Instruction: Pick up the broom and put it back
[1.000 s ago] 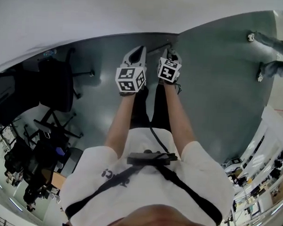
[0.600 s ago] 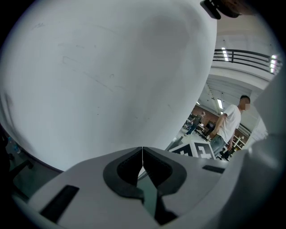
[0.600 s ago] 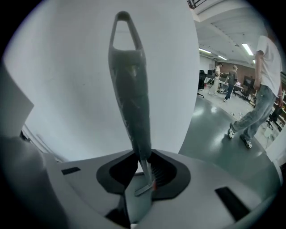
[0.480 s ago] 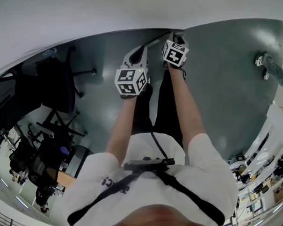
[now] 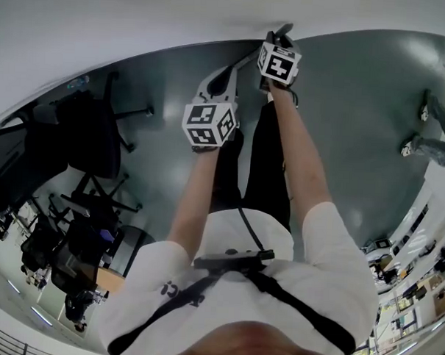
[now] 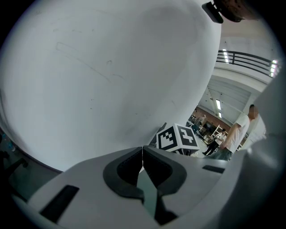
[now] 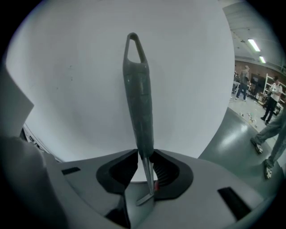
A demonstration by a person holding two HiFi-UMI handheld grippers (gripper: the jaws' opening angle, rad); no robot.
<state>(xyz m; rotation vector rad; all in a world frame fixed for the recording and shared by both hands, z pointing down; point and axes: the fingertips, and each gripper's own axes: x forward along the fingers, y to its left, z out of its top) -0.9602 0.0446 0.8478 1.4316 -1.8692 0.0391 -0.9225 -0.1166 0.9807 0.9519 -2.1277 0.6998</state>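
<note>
White wall (image 7: 67,80) fills both gripper views as a person stands close up to it on a grey-green floor (image 5: 357,127), a gripper in each hand and the broom (image 7: 139,103) on its way back to its place. The right gripper (image 7: 144,156) has its jaws drawn partway in and pressed on the grey handle, just where the thick grip sleeve gives way to the thin shaft. The hanging loop (image 7: 134,44) at the handle's end points at the wall. The left gripper (image 6: 142,154) hangs lower and beside it, jaws together and holding nothing.

The broom's head is out of sight in every view, and no hook or rack shows on the wall. The job now looks like setting the broom against the wall or hanging it by the loop. To do that well, the grip should probably stay firm until the broom rests steadily. The handle should come in slowly and square to the wall, so that it does not scrape or slide sideways. The free left gripper could steady the shaft lower down.

No bin, bucket or holder can be seen. Office chairs (image 5: 92,130) stand well off to the person's left, and other people (image 7: 243,82) are far across the hall.
</note>
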